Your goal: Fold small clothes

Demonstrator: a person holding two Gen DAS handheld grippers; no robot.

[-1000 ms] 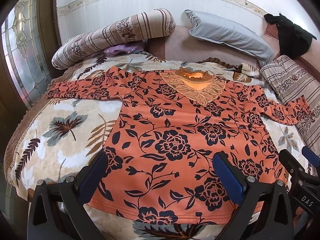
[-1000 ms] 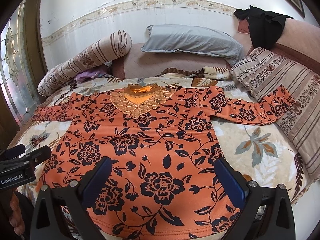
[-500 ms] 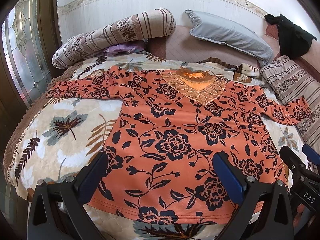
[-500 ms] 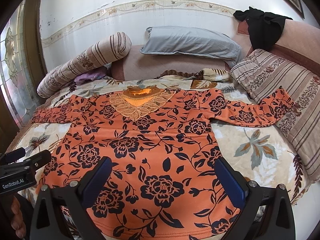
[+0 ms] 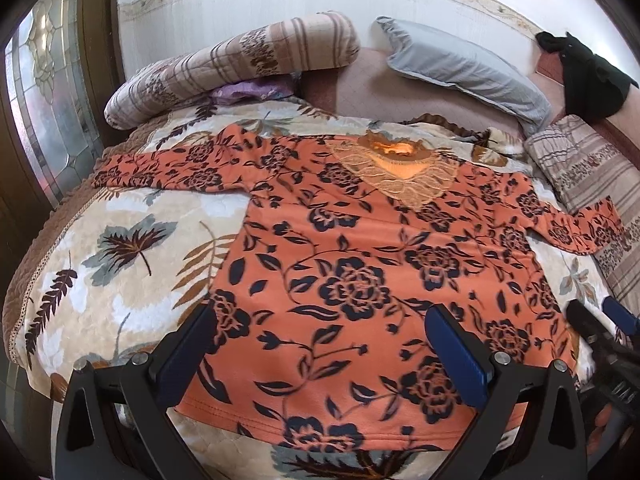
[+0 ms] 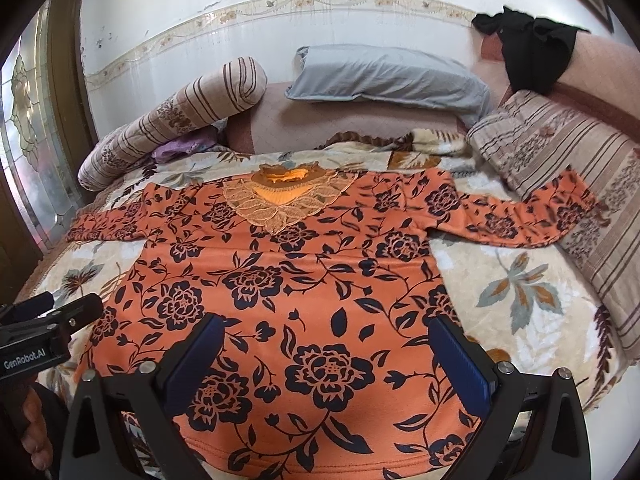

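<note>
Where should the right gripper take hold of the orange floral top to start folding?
Probably the right sleeve's cuff. The orange floral top lies flat with sleeves spread; that cuff rides up on the striped cushion, so its edge is raised. Bring the open right gripper in from the right.

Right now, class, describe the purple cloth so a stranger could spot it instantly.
Start at the bed covered by a cream leaf-print blanket, and look past the orange floral long-sleeved top to the striped, rolled beige bolster by the wall. The small crumpled purple cloth is tucked under it, the only purple thing among beige, grey and orange.
</note>
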